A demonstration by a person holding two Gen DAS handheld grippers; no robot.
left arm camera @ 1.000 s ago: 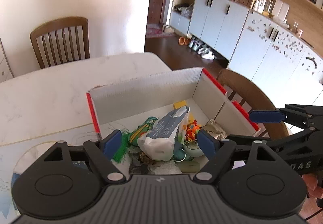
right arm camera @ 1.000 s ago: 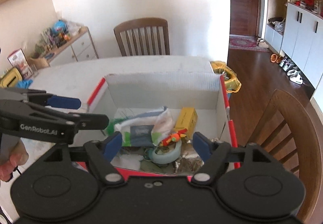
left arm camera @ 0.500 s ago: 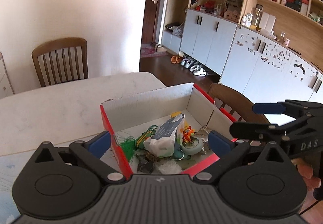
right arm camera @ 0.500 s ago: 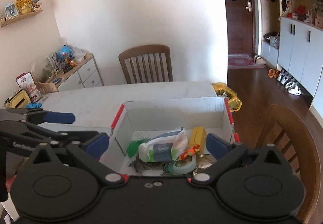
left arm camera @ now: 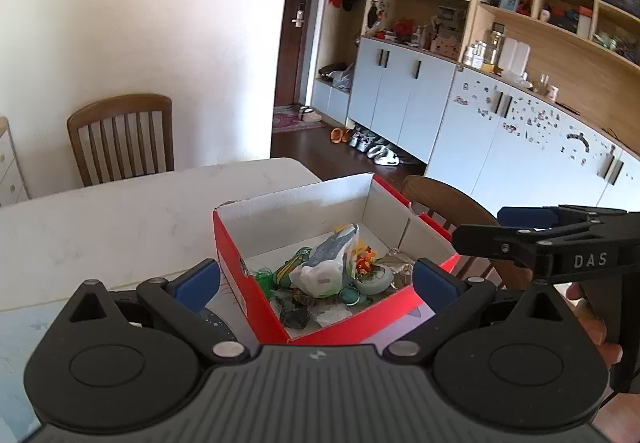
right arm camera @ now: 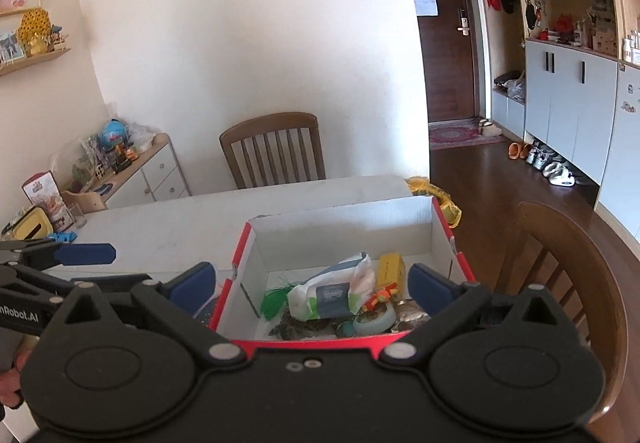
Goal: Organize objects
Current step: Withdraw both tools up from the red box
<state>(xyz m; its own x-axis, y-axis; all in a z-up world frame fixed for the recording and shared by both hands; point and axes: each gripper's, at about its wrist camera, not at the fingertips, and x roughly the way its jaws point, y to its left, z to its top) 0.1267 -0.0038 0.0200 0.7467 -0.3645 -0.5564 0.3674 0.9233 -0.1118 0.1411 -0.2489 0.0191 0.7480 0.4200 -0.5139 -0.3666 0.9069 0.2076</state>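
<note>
A red cardboard box [left arm camera: 248,283] with white inner walls stands on the white table [left arm camera: 100,227]. Inside lie a white-and-grey pouch [left arm camera: 328,263], a green tassel [right arm camera: 274,301], a yellow carton [right arm camera: 390,269], an orange toy [right arm camera: 380,297], a pale green tape roll [left arm camera: 374,279] and a foil wrapper [left arm camera: 400,263]. My left gripper [left arm camera: 316,279] hovers open above the box's near left corner, nothing between its blue pads. My right gripper [right arm camera: 313,283] is open too, above the near wall and empty. Each gripper shows at the edge of the other's view.
A wooden chair [right arm camera: 276,147] stands at the table's far side and another [right arm camera: 568,263] close to the box's right side. A low cabinet [right arm camera: 152,171] with toys is at the left. A yellow bag [right arm camera: 440,199] hangs past the table's far right edge.
Both grippers have drawn back and upward from inside the box. Their jaws have spread wider. The box's contents lie where they were.
</note>
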